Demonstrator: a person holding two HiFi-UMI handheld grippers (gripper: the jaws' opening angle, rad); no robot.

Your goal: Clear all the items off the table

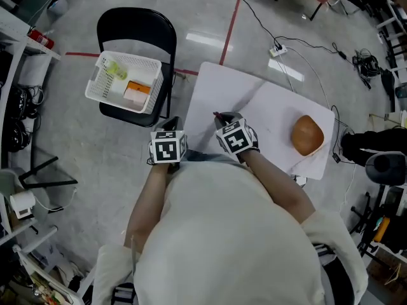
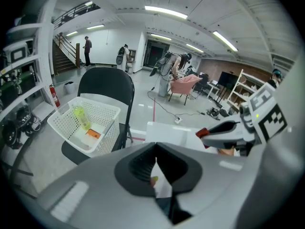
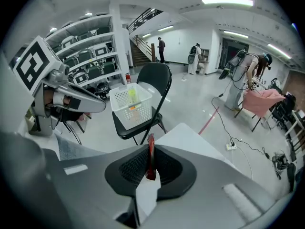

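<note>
**Right gripper pinches a red stick above the table; left gripper shut**

The right gripper (image 3: 150, 165) has its jaws closed on a thin red stick (image 3: 150, 151), which stands upright between the pads with its tip poking out past them. In the head view this gripper (image 1: 224, 117) is above the near left part of the white table (image 1: 254, 103), and the red tip shows at its front end.

The left gripper (image 2: 155, 168) has its jaws pressed together. I cannot make out anything held in them; only a white patch shows through the gap behind the pads. In the head view it (image 1: 170, 124) sits just off the table's left edge, beside the black chair (image 1: 137, 24).

A round brown thing (image 1: 307, 134) lies on the right part of the table, well apart from both grippers.

A white basket (image 1: 95, 89) rests on the chair's seat, left of the table. Inside it are a yellow-green bottle (image 1: 116, 68) and an orange box (image 1: 137, 89).
</note>
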